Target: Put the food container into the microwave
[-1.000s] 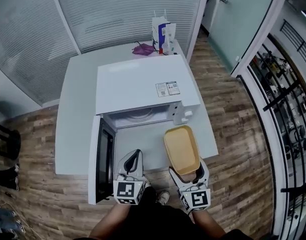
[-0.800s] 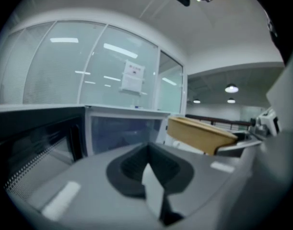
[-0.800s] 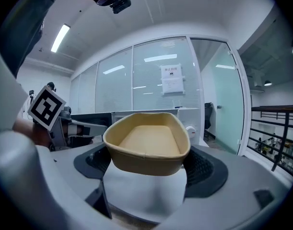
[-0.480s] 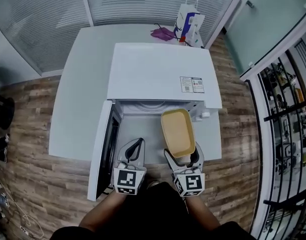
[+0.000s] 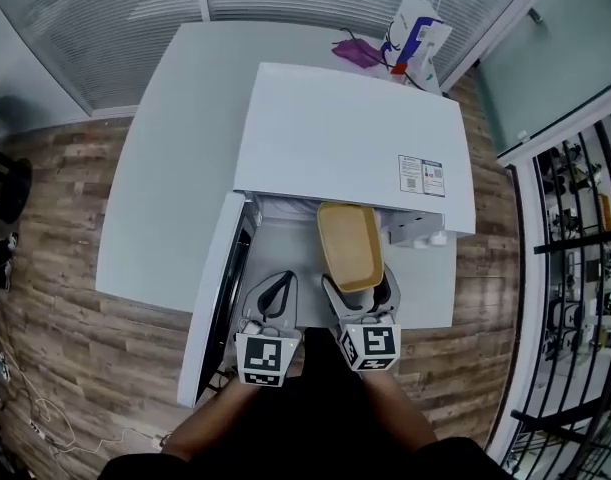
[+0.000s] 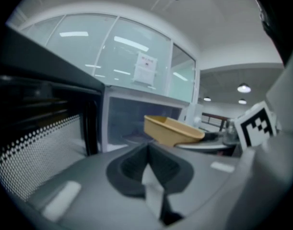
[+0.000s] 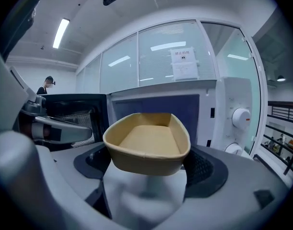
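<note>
A white microwave (image 5: pixel 355 148) stands on a white table, its door (image 5: pixel 217 298) swung open to the left. An empty tan food container (image 5: pixel 350 245) hangs level in front of the cavity, its far end at the opening under the microwave's top edge. My right gripper (image 5: pixel 357 290) is shut on the container's near end. In the right gripper view the container (image 7: pixel 148 145) fills the middle, with the dark cavity (image 7: pixel 156 107) behind it. My left gripper (image 5: pixel 275 293) is shut and holds nothing, just left of the container beside the door. The left gripper view shows the container (image 6: pixel 172 131) to the right, before the cavity (image 6: pixel 132 121).
The microwave's knobs (image 7: pixel 240 118) sit right of the cavity. The open door (image 6: pixel 45 128) stands close at the left gripper's left. A paper bag (image 5: pixel 415 33) and a purple item (image 5: pixel 357 53) lie on the table (image 5: pixel 165 168) behind the microwave. A glass partition runs behind the table. A person (image 7: pixel 46 83) stands far off.
My right gripper has carried the container forward, from in front of the knobs to the mouth of the cavity. The left gripper moved forward alongside it and stays shut.
</note>
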Demonstrator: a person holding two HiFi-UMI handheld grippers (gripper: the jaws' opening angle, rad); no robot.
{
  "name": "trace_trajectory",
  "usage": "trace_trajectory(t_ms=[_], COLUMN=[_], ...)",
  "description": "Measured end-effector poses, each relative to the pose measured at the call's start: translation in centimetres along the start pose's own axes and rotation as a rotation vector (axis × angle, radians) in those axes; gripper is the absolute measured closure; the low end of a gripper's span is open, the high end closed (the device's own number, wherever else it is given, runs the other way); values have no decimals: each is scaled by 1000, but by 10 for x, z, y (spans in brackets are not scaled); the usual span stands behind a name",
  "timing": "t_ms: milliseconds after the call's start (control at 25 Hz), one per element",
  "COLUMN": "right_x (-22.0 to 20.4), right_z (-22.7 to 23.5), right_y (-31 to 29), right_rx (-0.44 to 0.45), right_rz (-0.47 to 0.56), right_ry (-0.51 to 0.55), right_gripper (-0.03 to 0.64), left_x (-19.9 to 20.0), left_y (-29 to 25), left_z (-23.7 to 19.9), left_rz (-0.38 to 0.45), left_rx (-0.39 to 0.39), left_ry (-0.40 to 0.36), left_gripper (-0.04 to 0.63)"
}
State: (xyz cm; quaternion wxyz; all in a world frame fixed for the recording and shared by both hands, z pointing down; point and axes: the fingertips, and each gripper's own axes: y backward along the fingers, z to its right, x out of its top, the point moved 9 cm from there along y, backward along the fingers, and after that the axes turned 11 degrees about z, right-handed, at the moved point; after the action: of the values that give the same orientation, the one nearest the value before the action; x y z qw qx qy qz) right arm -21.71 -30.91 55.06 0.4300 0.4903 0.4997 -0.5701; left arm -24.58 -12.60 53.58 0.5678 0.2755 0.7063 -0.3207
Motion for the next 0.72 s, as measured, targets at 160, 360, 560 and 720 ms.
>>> trace_trajectory(t_ms=[160, 360, 560, 720], right_x=[-15, -28, -37, -40], right_z=[6, 13, 21, 26], right_y=[-20, -50, -80, -103], right_rx=[13, 16, 11, -4], right_rz=[-25, -42, -41, -28], right_ry=[6, 14, 22, 39], right_gripper=[141, 141, 141, 141], left_x=[-11, -15, -15, -21], left_y=[-4, -7, -10, -13], left_z=[-9, -13, -12, -11], left_rz=[-19, -28, -27, -45], left_rx=[35, 58, 70, 79], left_ry=[12, 27, 37, 40], left_gripper=[589, 589, 589, 589])
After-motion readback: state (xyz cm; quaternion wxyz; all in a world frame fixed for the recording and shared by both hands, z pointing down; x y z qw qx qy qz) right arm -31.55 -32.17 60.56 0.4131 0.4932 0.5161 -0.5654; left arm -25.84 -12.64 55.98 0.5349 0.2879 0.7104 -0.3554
